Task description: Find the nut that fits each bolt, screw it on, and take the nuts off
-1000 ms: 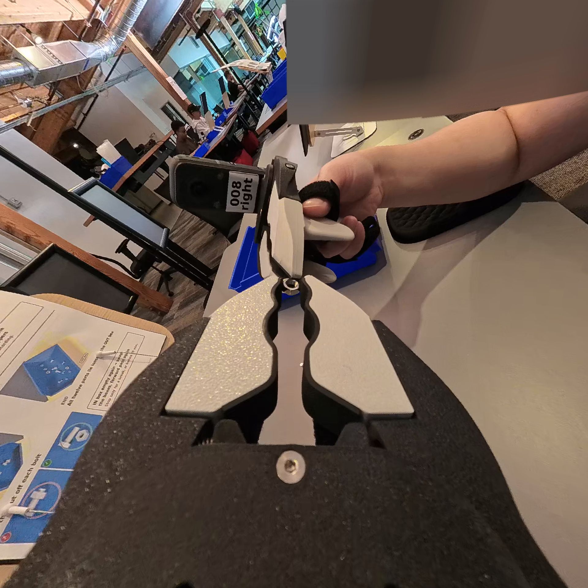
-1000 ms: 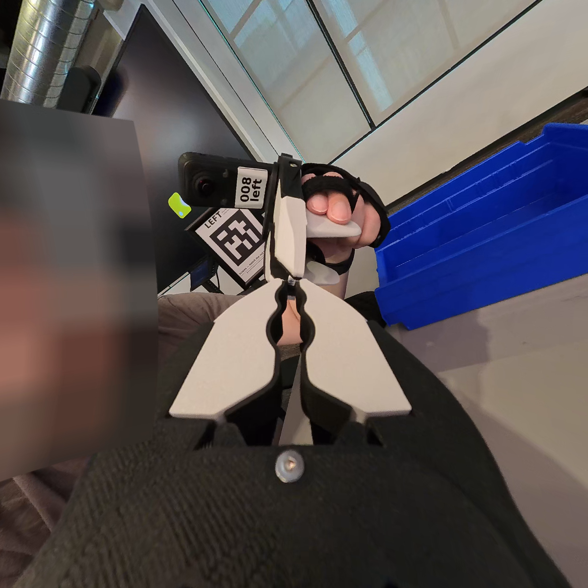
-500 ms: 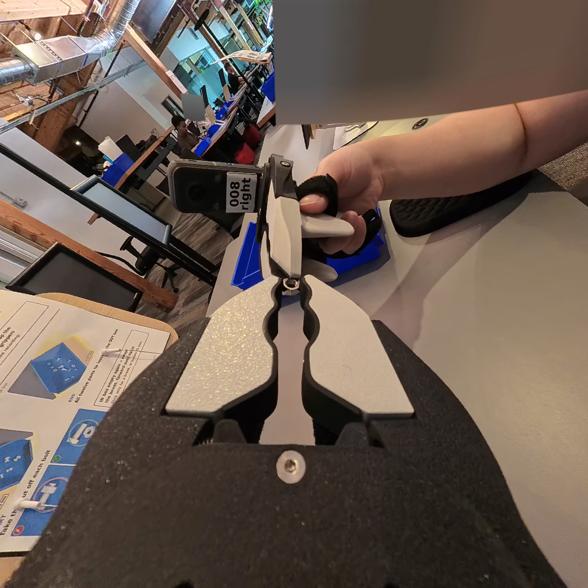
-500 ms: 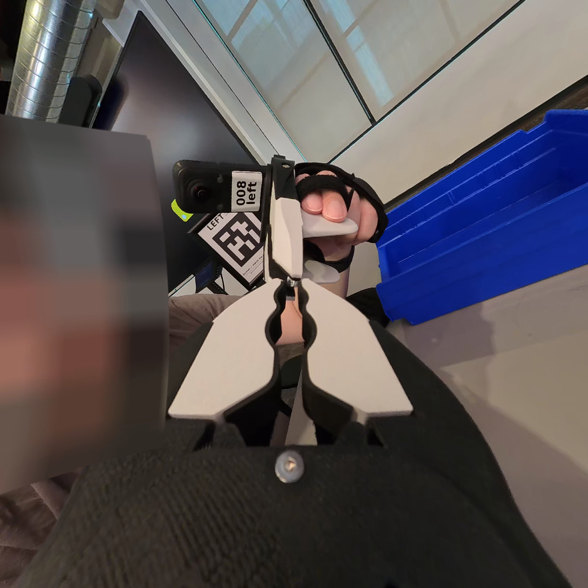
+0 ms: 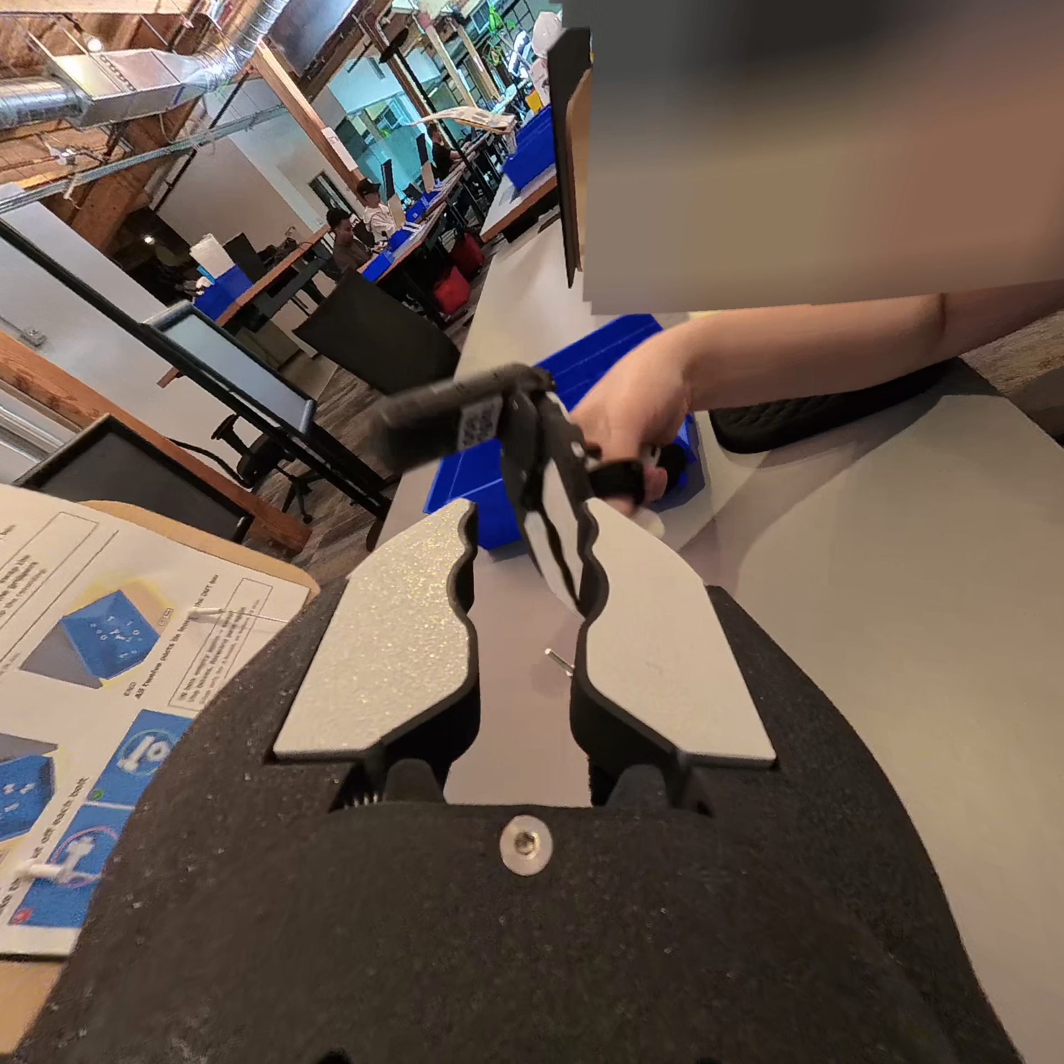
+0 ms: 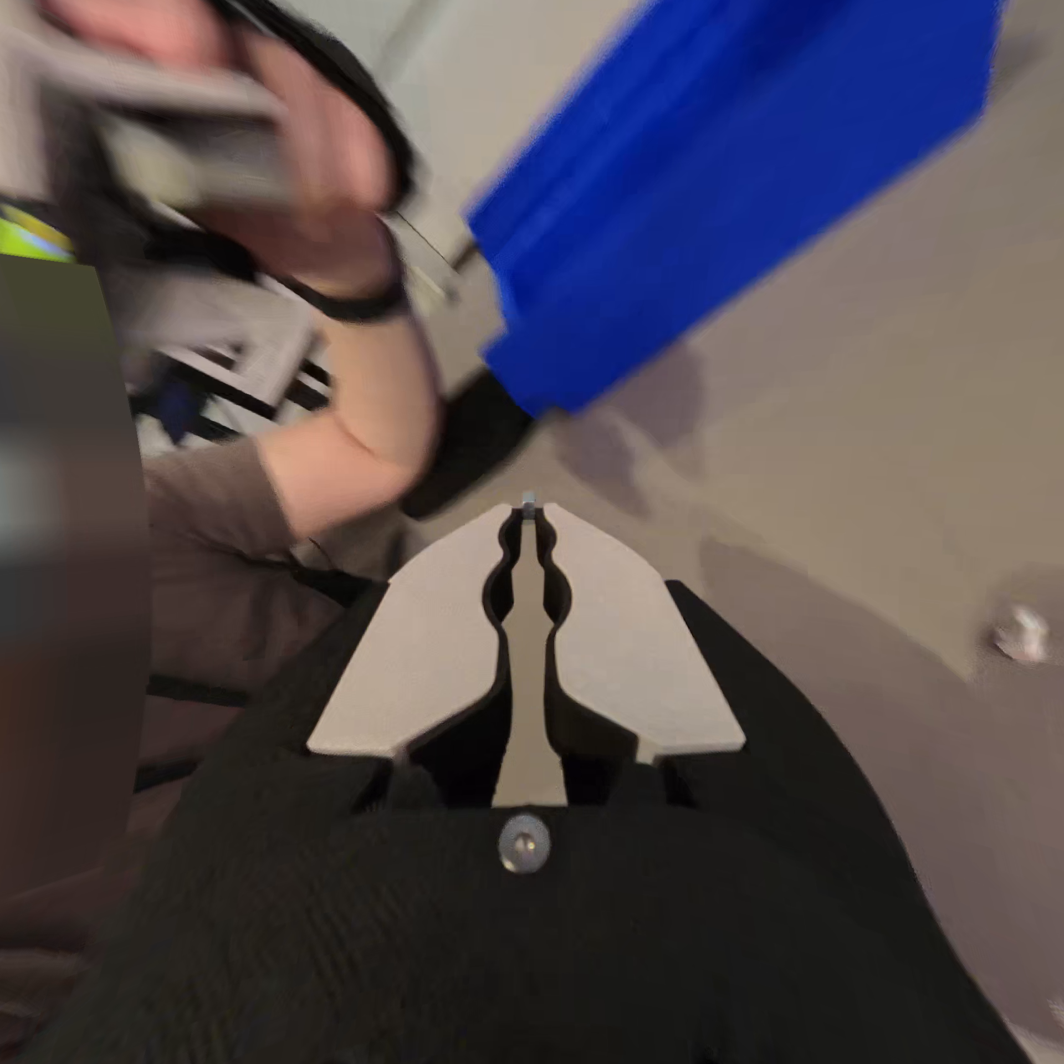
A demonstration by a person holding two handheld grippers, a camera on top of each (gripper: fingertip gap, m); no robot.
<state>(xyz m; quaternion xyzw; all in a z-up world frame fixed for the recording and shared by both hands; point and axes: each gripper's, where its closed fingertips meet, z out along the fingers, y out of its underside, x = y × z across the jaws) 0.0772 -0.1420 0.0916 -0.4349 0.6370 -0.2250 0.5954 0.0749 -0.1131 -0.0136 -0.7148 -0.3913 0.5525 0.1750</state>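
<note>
The left gripper stands with its fingers well apart and nothing between them; through the gap a small metal pin-like piece, probably a bolt, lies on the grey table just beside the inner edge of one finger. The right gripper has its fingers drawn close together, clamped on a tiny silvery piece at the very tips, which looks like a nut, though the right wrist view is smeared with motion and the shape is hard to confirm. A blue bin sits on the table beyond it, and another small metal part lies apart to the side, too blurred to name. A printed instruction sheet rests at the table's edge near the left gripper. These parts are likely light, hard and smooth, so they may slip or roll if nudged. The nut seems best pinched across two opposite flats, right at the fingertips. The bolt probably wants holding by its shank or head, leaving the threaded end free, with a firm but not crushing squeeze.
</note>
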